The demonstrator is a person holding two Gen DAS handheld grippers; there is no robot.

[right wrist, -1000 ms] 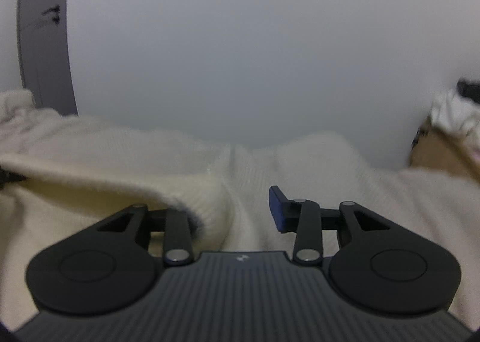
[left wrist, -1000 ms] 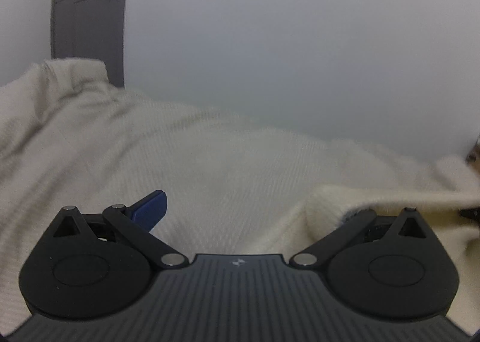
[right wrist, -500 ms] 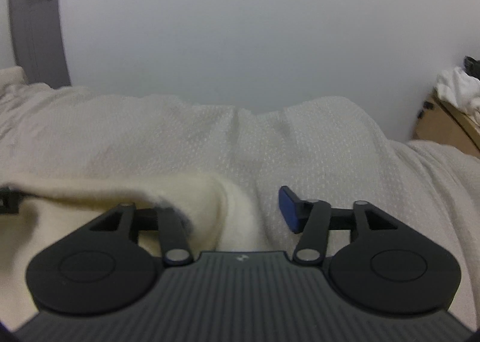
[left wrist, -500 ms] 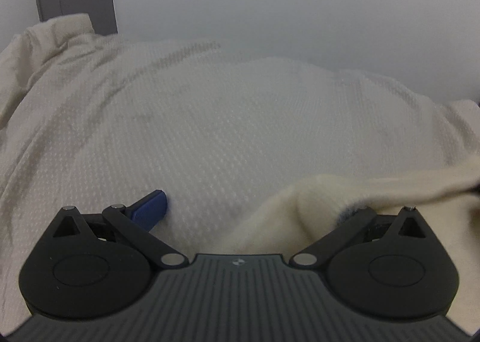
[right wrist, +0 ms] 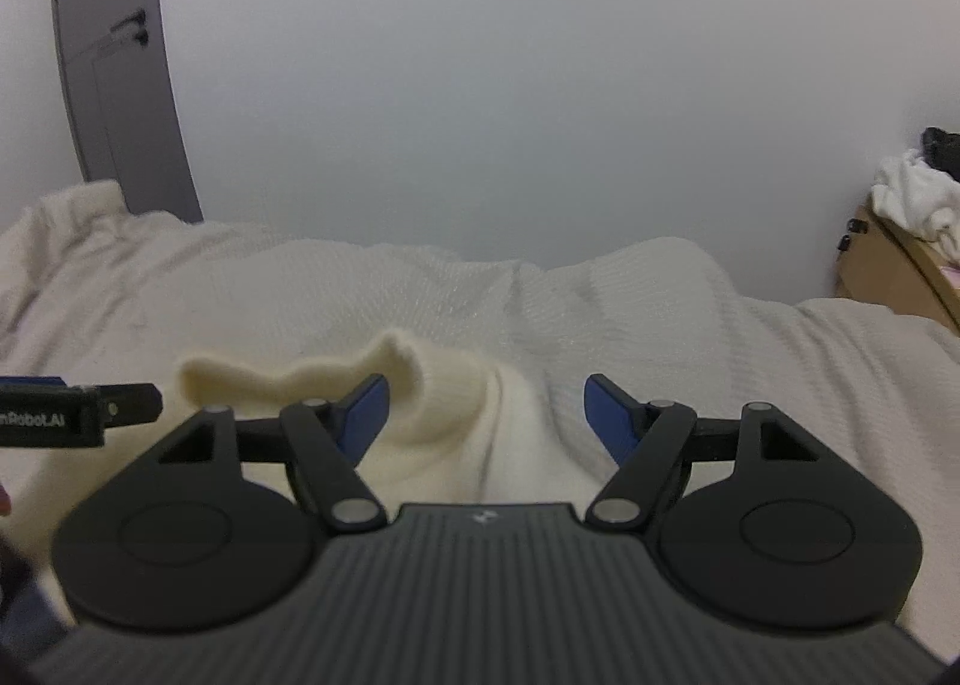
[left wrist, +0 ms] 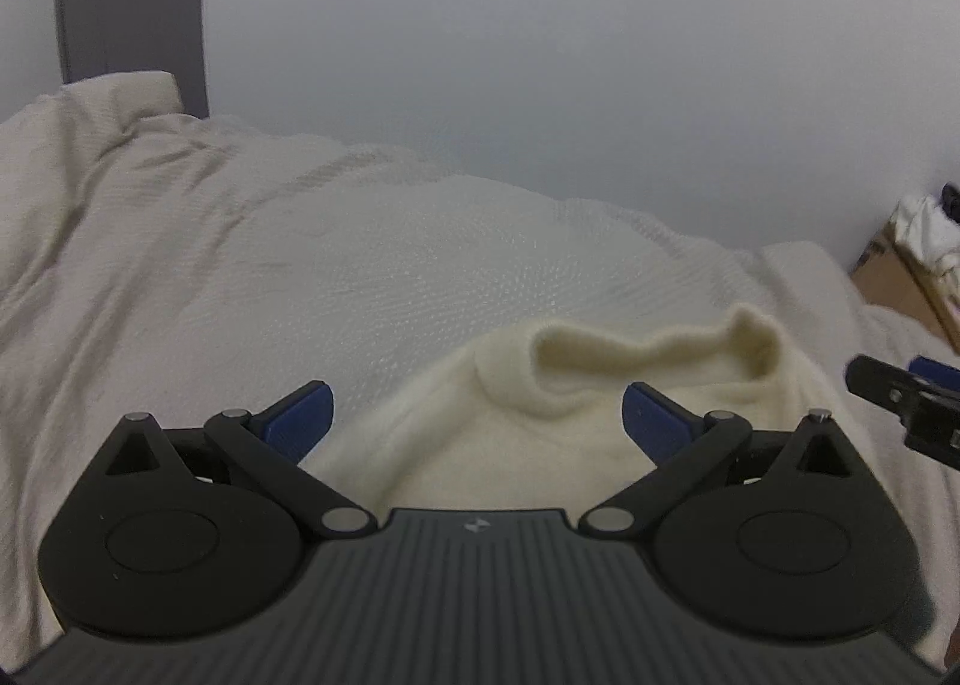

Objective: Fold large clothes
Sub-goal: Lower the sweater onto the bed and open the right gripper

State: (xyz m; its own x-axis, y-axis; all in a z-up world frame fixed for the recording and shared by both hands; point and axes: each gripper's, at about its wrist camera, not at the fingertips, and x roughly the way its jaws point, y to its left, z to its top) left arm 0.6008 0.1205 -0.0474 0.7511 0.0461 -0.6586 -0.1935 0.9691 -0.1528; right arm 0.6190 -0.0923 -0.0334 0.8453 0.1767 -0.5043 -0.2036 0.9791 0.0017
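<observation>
Left gripper [left wrist: 477, 415] hangs over the cream knit garment [left wrist: 600, 379], jaws wide apart, blue pads clear of the cloth. Right gripper [right wrist: 486, 415] just beside it, jaws opening, garment fold [right wrist: 420, 385] lying loose between them, not pinched. Garment sits bunched on the white bedspread [left wrist: 360, 277], near its front edge. Cardboard box [right wrist: 888, 271] off the bedspread's right side.

Place was home bedroom. Wide bed under rumpled off-white textured woven bedspread [left wrist: 372, 277] filled lower view. Plain pale painted wall [right wrist: 510, 84] rose directly behind. Grey door with dark lever handle [right wrist: 114, 84] stood at left. Brown cardboard box [right wrist: 888, 271], heaped with crumpled white laundry [right wrist: 912, 193], sat beside bed at right.
</observation>
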